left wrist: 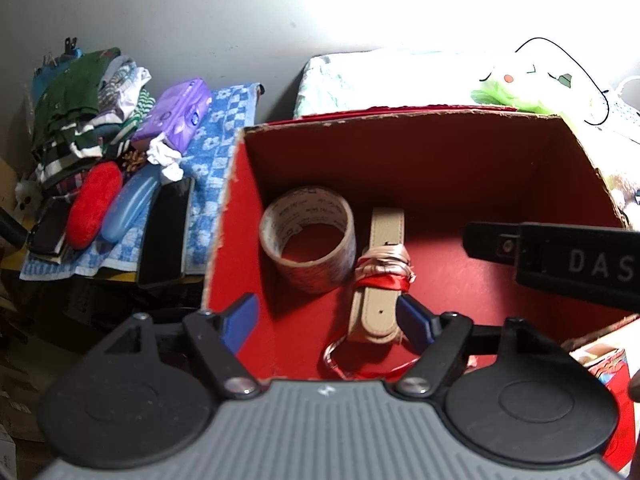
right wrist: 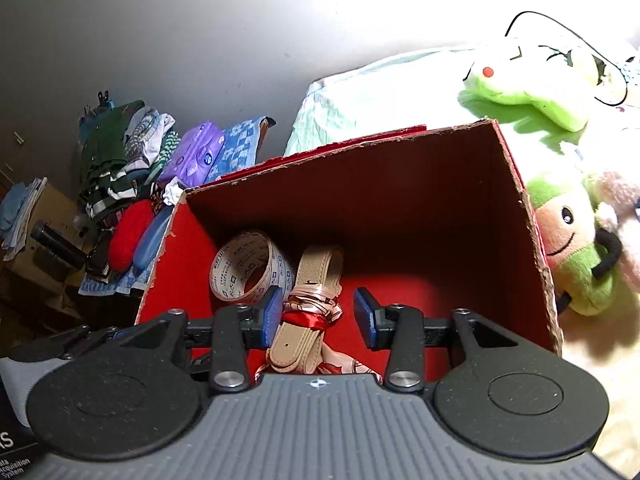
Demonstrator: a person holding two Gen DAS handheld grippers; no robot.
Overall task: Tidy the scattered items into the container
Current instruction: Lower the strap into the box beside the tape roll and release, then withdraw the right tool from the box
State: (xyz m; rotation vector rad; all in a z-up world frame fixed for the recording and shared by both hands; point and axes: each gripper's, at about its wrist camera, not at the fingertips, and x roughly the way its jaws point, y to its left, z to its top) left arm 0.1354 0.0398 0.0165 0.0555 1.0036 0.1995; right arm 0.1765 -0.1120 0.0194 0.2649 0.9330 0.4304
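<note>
A red cardboard box (left wrist: 420,152) (right wrist: 360,184) stands open in front of both grippers. Inside lie a roll of clear printed tape (left wrist: 308,240) (right wrist: 248,268) on its side and a beige belt (left wrist: 382,276) (right wrist: 316,276) tied with a red and pink scarf (left wrist: 386,270) (right wrist: 314,306). My left gripper (left wrist: 326,318) is open and empty above the box's near left corner. My right gripper (right wrist: 318,316) is open and empty, its blue pads either side of the scarf knot, above it. Part of the right gripper (left wrist: 560,256) reaches into the left wrist view.
Left of the box, a blue checked towel (left wrist: 216,136) holds a black phone (left wrist: 166,232), a blue case (left wrist: 130,208), a red pouch (left wrist: 94,210), a purple wipes pack (left wrist: 176,114) and folded clothes (left wrist: 76,116). Green plush toys (right wrist: 528,88) (right wrist: 576,248) lie on the bed at the right.
</note>
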